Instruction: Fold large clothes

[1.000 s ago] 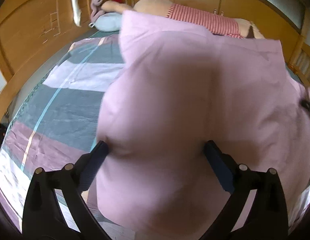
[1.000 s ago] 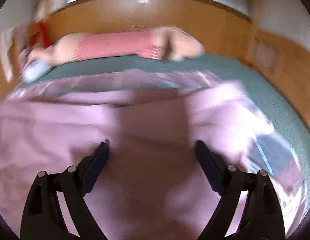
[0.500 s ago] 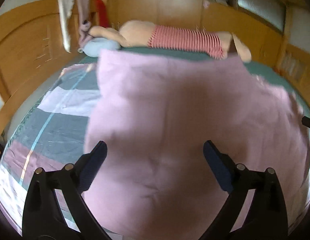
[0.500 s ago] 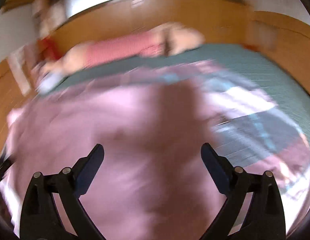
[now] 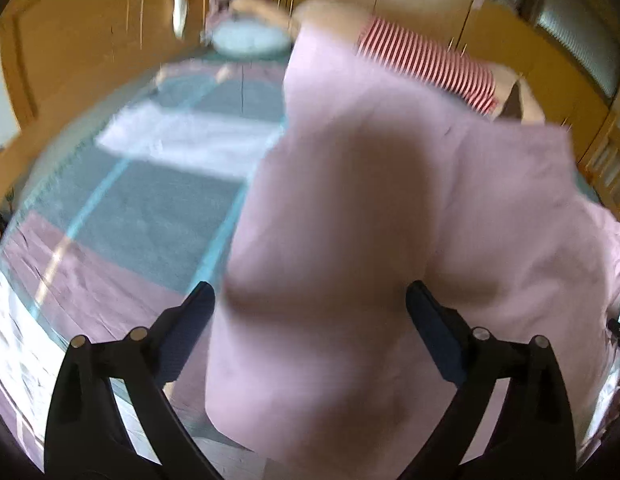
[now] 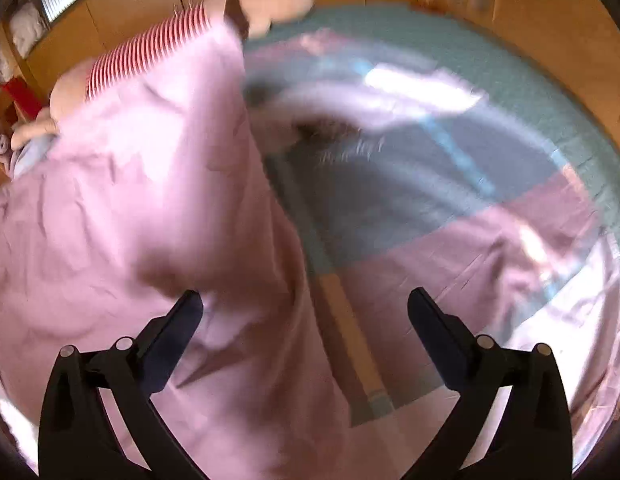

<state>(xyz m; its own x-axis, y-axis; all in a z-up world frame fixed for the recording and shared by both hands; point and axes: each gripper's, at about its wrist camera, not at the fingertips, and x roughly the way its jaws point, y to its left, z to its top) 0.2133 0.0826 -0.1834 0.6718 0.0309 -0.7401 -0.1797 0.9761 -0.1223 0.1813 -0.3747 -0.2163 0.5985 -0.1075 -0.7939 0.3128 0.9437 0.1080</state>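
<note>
A large pink garment (image 5: 390, 240) lies spread on the bed, blurred by motion. In the left wrist view it fills the middle and right, and my left gripper (image 5: 310, 312) is open above its near part, holding nothing. In the right wrist view the garment (image 6: 141, 208) covers the left half. My right gripper (image 6: 303, 312) is open over the garment's right edge, with its left finger over the cloth and its right finger over the bedspread. Neither gripper holds cloth.
The bedspread (image 5: 121, 216) has grey, teal, white and mauve blocks; it also shows in the right wrist view (image 6: 450, 200). A long stuffed toy in a red-striped top (image 5: 426, 60) lies along the far edge. Wooden panels (image 5: 69, 40) surround the bed.
Both cameras have swung: the left view now shows more bedspread on the left, the right view more bedspread on the right. The garment sits further to one side in each. Both grippers stay open.
</note>
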